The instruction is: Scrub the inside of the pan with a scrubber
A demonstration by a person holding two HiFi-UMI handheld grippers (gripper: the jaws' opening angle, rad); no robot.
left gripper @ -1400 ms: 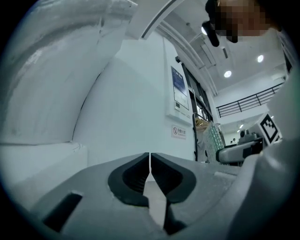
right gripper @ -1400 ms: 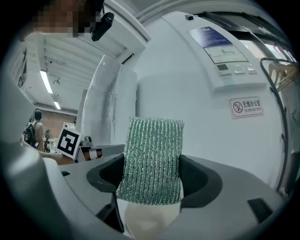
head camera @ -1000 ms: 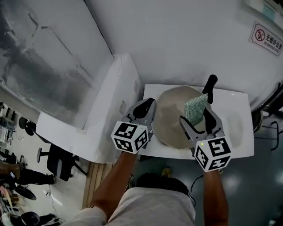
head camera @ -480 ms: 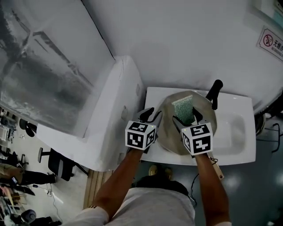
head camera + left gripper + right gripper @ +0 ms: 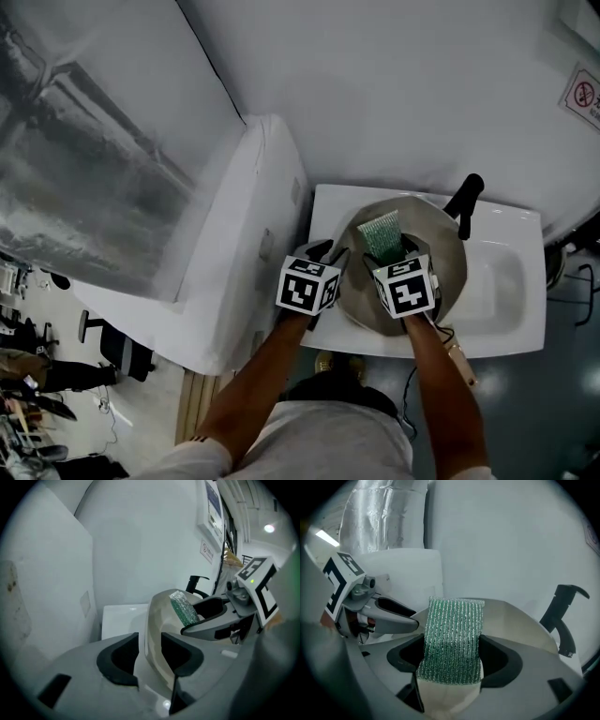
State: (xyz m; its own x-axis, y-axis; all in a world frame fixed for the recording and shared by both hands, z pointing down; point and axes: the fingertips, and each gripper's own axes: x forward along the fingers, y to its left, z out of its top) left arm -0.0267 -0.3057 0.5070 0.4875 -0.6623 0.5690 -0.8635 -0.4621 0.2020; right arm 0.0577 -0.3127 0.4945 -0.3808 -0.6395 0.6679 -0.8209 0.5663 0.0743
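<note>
A beige pan (image 5: 443, 265) with a black handle (image 5: 466, 193) stands tilted in a white sink (image 5: 511, 281). My right gripper (image 5: 389, 255) is shut on a green mesh scrubber (image 5: 382, 234), which sticks up over the pan's inside; in the right gripper view the scrubber (image 5: 452, 639) fills the space between the pads. My left gripper (image 5: 324, 253) is at the pan's left rim. Its jaws are opening, and the thin rim (image 5: 151, 620) stands between them with a gap beside the left pad.
A white wall rises behind the sink. A white slanted panel (image 5: 239, 234) adjoins the sink's left edge. A faucet-like black fitting (image 5: 562, 620) shows at the pan's far right. The floor lies below the sink's front edge.
The right gripper has carried the scrubber leftward over the pan's inside. The left gripper has stayed at the pan's left rim and its jaws have spread.
</note>
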